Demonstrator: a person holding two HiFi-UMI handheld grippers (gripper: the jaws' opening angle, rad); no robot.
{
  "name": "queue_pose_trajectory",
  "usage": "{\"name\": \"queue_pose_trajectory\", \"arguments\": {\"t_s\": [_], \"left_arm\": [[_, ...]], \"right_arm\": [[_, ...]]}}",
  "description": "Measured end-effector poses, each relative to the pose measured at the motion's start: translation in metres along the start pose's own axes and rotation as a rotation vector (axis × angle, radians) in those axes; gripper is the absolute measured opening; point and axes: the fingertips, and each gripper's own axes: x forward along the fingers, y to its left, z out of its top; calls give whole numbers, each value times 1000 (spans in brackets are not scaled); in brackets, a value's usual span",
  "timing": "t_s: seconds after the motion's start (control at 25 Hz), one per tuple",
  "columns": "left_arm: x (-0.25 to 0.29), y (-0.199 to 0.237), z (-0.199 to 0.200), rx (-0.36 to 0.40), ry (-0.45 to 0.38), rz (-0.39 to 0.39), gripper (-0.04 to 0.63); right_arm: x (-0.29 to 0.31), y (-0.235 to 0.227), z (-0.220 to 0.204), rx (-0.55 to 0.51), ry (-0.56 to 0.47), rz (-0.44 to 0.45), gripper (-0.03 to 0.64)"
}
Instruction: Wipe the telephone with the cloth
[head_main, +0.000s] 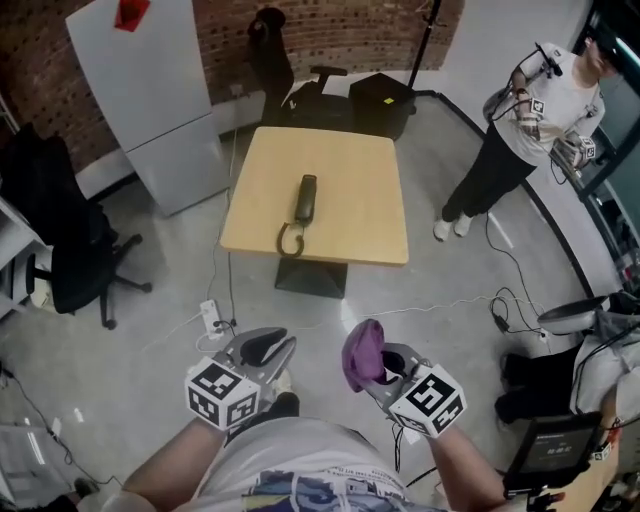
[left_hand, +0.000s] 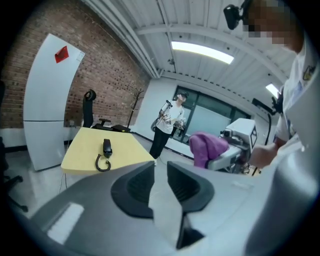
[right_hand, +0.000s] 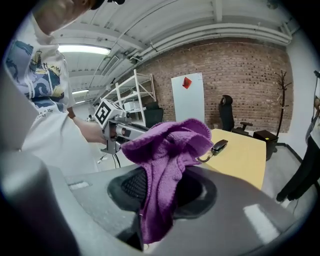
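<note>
A black telephone handset (head_main: 305, 200) with a coiled cord lies on the square yellow table (head_main: 350, 160), well ahead of me. Both grippers hang in the air short of the table, over the floor. My right gripper (head_main: 378, 365) is shut on a purple cloth (head_main: 361, 352), which bunches above the jaws and hangs down between them (right_hand: 167, 170). My left gripper (head_main: 274, 345) holds nothing; its jaws stand a narrow gap apart (left_hand: 160, 175). In the left gripper view the telephone (left_hand: 107, 146) is far off and the cloth (left_hand: 206, 145) is to the right.
A person (head_main: 530, 120) stands right of the table. An office chair (head_main: 80, 250) is at the left, a white panel (head_main: 150, 90) at the back left, black cases (head_main: 385, 100) behind the table. A power strip (head_main: 210, 316) and cables lie on the floor.
</note>
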Motion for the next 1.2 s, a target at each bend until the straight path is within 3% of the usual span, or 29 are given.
{"name": "queue_pose_trajectory", "arguments": {"t_s": [0.16,0.32,0.6,0.8,1.2], "left_arm": [[7,47,12,-5,10,12,84],[14,95,22,23,21,94,84],[41,135,26,14,24,158,129],[83,157,28,9,53,201,157],[187,223,38,7,127,367,194]], "right_arm": [[35,-27,25,0,8,-5,117],[64,-48,47,-14,10,3,117],[95,-77,66,-43,36,43,117],[110,-120,77,-68,39,79,117],[119,-235,89,-102,59,130,117]]}}
